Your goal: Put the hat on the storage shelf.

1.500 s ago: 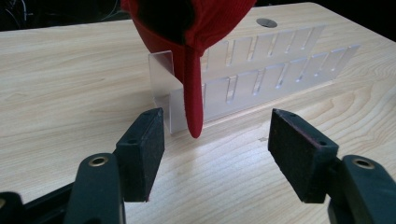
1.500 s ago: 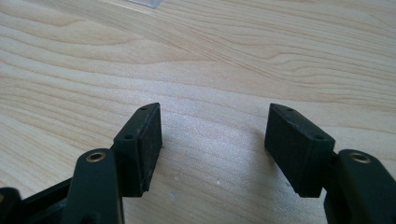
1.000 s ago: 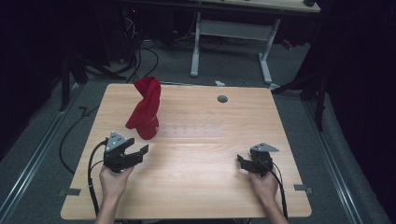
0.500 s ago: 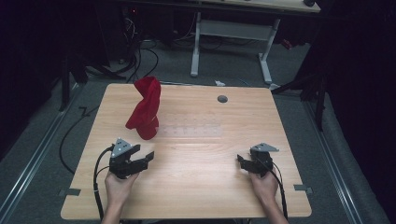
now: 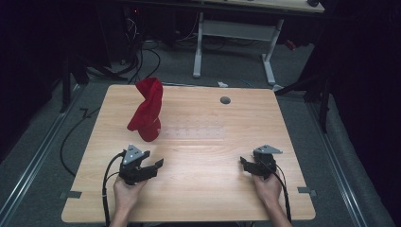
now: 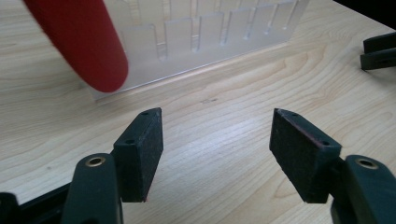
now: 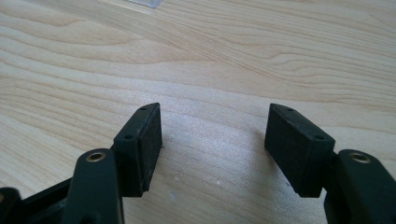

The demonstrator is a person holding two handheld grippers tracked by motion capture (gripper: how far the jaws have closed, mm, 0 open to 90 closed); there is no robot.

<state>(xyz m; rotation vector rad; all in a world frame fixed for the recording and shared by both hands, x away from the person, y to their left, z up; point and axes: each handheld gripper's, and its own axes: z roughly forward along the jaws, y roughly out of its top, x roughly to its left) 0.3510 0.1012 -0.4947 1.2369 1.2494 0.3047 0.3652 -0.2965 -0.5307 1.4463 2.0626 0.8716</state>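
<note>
A red cloth [image 5: 146, 111] stands bunched upright at the left of the wooden table [image 5: 203, 198]; its rounded end [image 6: 79, 42] hangs in the upper left of the left gripper view. A clear plastic slotted rack [image 5: 194, 133] [image 6: 205, 37] lies flat beside it at mid table. My left gripper [image 5: 153, 166] [image 6: 217, 126] is low over the table in front of the cloth, open, with nothing between the pads. My right gripper [image 5: 244, 164] [image 7: 215, 123] rests near the front right, open over bare wood. Its jaw tips [image 6: 378, 51] peek in at the far right of the left gripper view.
A round grey grommet [image 5: 225, 100] sits near the table's far edge. Behind the table stands a second desk on white legs [image 5: 231, 33]. Black cables [image 5: 71, 137] trail on the floor at the left. Dark surroundings ring the table.
My left gripper has come a little to the right and down, nearer the table's front edge. The right gripper, the cloth and the rack have stayed put.
</note>
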